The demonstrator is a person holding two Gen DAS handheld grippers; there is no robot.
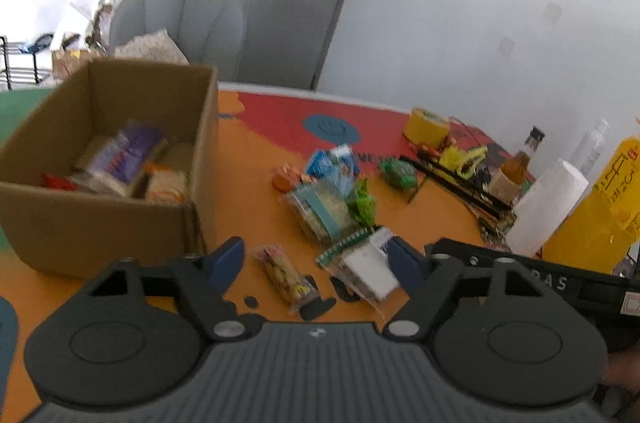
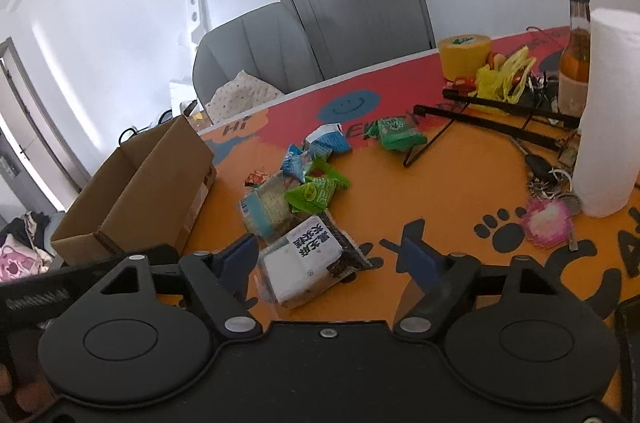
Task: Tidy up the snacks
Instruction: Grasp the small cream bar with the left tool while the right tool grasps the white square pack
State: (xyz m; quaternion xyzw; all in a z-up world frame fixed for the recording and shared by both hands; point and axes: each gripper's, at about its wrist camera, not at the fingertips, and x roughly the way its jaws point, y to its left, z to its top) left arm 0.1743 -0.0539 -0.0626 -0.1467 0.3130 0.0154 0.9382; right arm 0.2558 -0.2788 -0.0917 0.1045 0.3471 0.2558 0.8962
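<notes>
Loose snacks (image 2: 308, 191) lay heaped mid-bench, just right of the cardboard box (image 1: 104, 223), evidently waiting to join the several packets already inside. Nearest the claws lay a white-labelled packet (image 2: 308, 263) and a slim yellow bar (image 1: 286, 277). The left claw (image 1: 316, 259) hung open over the bar; the right claw (image 2: 332, 261) gaped around the white packet, not gripping. One tape roll (image 2: 464, 57), one paper roll (image 2: 608, 111) stood far right.

My black grippers carry blue finger pads (image 2: 416, 259). The tabletop mat (image 2: 420, 183) is orange and red with black paw prints and a blue smiley. Plain brown cardboard box (image 1: 100, 223); green triangular snack packet (image 2: 310, 195); yellow tape roll (image 2: 464, 57).
</notes>
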